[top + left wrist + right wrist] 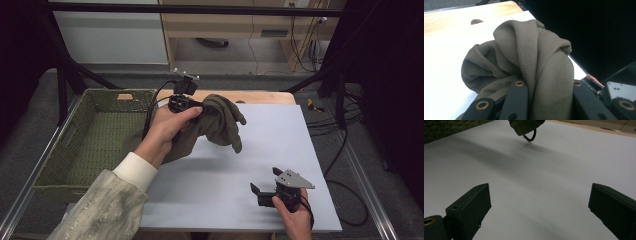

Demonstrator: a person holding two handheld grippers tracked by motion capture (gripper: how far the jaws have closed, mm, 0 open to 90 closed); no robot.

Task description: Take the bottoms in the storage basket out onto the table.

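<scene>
An olive-green cloth (215, 125) hangs bunched above the white table top (280, 145), and my left gripper (200, 106) is shut on its upper part. In the left gripper view the cloth (534, 57) bulges up between the two black jaws and drapes over them. A corner of the cloth (525, 126) dangles at the top of the right gripper view. My right gripper (265, 185) rests low near the table's front right, open, with nothing between its fingers (471, 205).
A woven green basket (65, 160) stands at the left edge of the table. A strip of bare wood (260, 96) with a round hole runs along the far edge. Cables (345, 125) trail off the right side.
</scene>
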